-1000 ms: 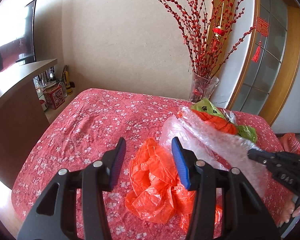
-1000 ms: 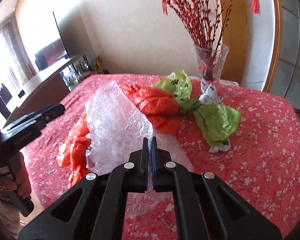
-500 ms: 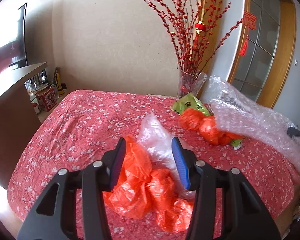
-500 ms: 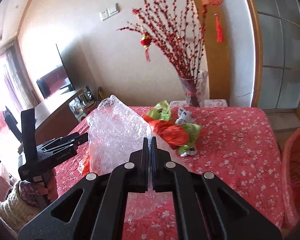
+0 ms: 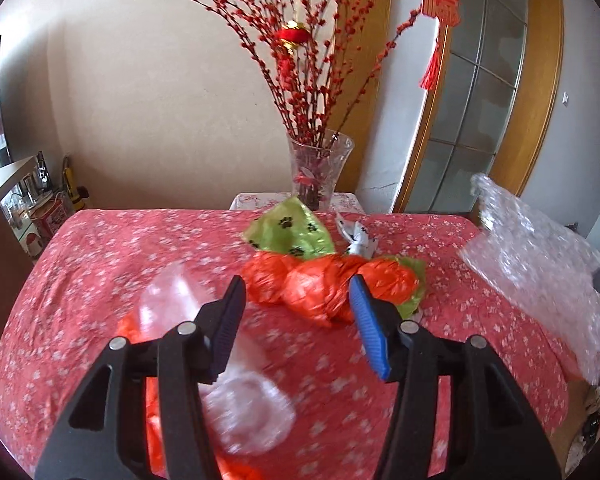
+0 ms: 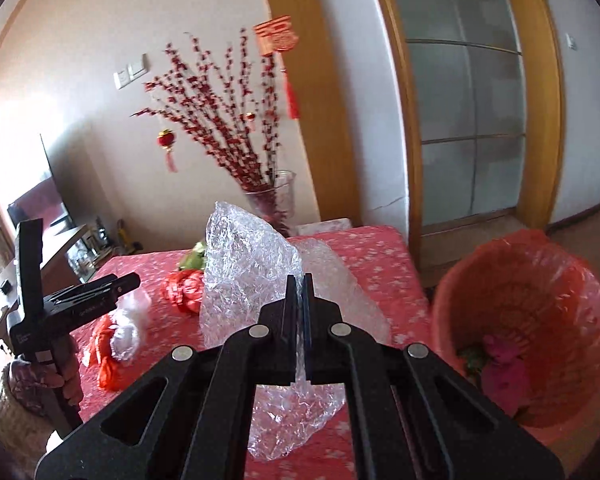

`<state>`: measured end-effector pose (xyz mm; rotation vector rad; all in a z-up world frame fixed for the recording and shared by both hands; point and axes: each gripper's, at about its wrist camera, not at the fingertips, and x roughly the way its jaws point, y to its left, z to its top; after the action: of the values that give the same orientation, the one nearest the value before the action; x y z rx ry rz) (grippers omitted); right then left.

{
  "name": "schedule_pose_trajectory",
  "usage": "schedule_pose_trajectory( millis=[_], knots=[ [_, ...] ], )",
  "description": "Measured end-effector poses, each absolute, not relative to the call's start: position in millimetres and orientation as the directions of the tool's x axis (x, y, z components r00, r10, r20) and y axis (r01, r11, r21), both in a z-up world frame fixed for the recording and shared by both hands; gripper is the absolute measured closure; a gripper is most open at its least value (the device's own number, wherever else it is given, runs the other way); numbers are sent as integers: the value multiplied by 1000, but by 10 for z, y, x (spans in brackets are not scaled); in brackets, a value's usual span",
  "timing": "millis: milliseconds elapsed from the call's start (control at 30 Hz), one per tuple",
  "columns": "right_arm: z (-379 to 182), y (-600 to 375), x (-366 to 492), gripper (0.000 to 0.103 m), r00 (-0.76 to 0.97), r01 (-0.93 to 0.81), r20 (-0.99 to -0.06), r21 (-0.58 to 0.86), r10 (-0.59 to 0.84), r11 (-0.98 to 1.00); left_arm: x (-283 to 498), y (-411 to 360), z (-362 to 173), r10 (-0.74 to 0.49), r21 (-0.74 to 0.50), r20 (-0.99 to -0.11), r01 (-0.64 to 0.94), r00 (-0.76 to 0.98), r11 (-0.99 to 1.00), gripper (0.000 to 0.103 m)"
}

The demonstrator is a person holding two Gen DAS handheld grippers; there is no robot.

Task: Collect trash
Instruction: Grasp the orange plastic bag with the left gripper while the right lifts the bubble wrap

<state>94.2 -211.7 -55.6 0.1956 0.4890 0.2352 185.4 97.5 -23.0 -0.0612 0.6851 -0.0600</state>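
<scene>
My right gripper (image 6: 299, 284) is shut on a sheet of clear bubble wrap (image 6: 252, 264) and holds it above the table's right edge; the sheet also shows at the right of the left wrist view (image 5: 540, 264). A trash basket (image 6: 520, 320) lined with an orange bag stands to the right on the floor. My left gripper (image 5: 298, 316) is open and empty above the red floral table (image 5: 100, 248). In front of it lie twisted orange bags (image 5: 324, 284), a green paw-print bag (image 5: 292, 232), and below it a clear bag (image 5: 244, 408) on another orange bag (image 5: 156, 432).
A glass vase (image 5: 318, 172) of red berry branches stands at the table's far edge. A small white wrapper (image 5: 358, 236) lies by the green bag. A wooden counter (image 5: 4, 184) is to the left, and a glass door (image 6: 468, 120) is behind the basket.
My right gripper has lifted the bubble wrap off the table and swung it right toward the basket. My left gripper has moved forward past the near orange bag, still open.
</scene>
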Motion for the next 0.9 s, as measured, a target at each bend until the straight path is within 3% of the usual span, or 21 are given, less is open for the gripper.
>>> schedule_pose_trajectory(
  millis=[200, 300, 500, 733, 900],
  knots=[
    [-703, -2396, 922, 100, 857, -119, -462, 254, 229, 960, 2312, 675, -309, -56, -45, -677, 35, 734, 998, 39],
    [-759, -2478, 919, 100, 855, -104, -469, 265, 222, 959, 2494, 627, -444, -25, 3, -709, 38, 705, 999, 37],
    [-832, -2566, 965, 100, 851, -94, -472, 291, 228, 952, 2535, 634, -742, -52, -18, -754, 58, 655, 998, 34],
    [-859, -2605, 962, 100, 850, -85, -474, 307, 230, 948, 2592, 604, -863, -92, -57, -761, 75, 642, 996, 35],
    [-890, -2647, 987, 100, 844, -75, -482, 328, 235, 942, 2589, 571, -881, -95, -48, -751, 90, 653, 995, 48]
  ],
)
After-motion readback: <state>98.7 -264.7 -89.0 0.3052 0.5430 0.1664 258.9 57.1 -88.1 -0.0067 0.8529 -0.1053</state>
